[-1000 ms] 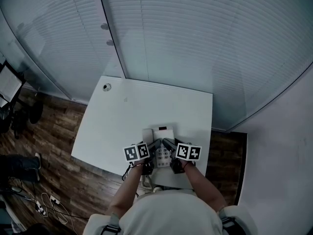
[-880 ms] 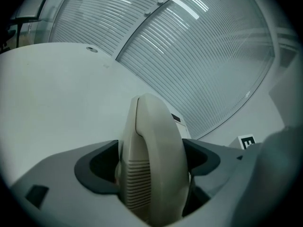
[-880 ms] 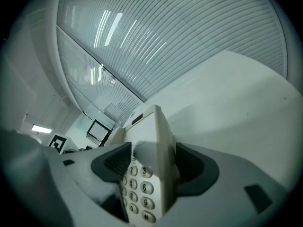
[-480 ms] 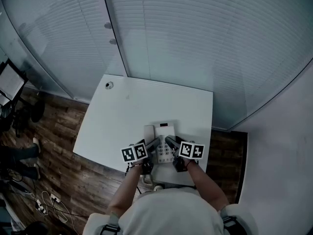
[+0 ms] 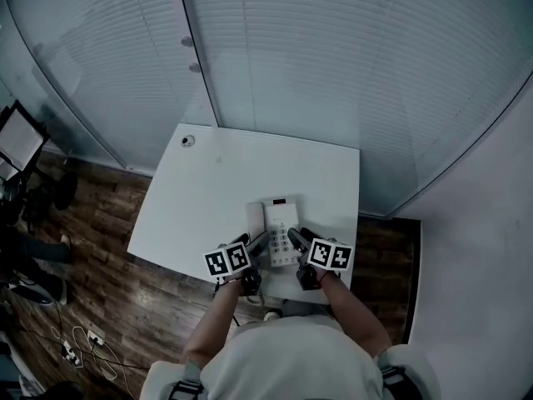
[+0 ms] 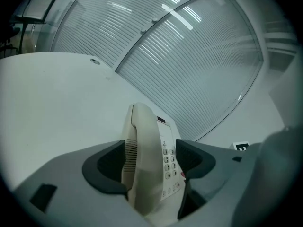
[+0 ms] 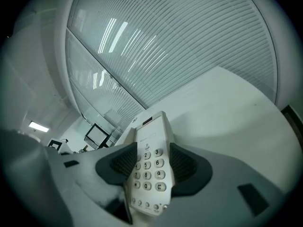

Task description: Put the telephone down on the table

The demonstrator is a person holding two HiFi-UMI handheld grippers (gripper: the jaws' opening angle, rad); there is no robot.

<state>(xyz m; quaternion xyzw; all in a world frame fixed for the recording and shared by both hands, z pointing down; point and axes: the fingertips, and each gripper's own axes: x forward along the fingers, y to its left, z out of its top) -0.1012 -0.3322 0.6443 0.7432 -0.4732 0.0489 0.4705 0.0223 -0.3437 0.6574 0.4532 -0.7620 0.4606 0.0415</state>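
Observation:
The cream telephone [image 5: 281, 227] lies on the white table [image 5: 208, 190] near its front edge, handset on its left side and keypad up. My left gripper [image 5: 256, 242] reaches its near left corner and my right gripper [image 5: 298, 240] its near right corner. In the left gripper view the telephone [image 6: 147, 164] stands between the jaws of the left gripper [image 6: 151, 160], with a thin dark gap at the right pad. In the right gripper view the keypad end [image 7: 149, 169] sits between the jaws of the right gripper [image 7: 152, 167]. Both pairs of jaws are closing.
A glass wall with blinds [image 5: 333, 57] runs behind the table. A round cable hole [image 5: 187, 141] marks the far left corner. Wood floor [image 5: 75, 248] lies to the left, with loose cables [image 5: 83, 340] and a dark stand [image 5: 17, 140].
The telephone now shows farther from the front edge, and more of its keypad is uncovered. The fingers, which lay over it, now flank its near end.

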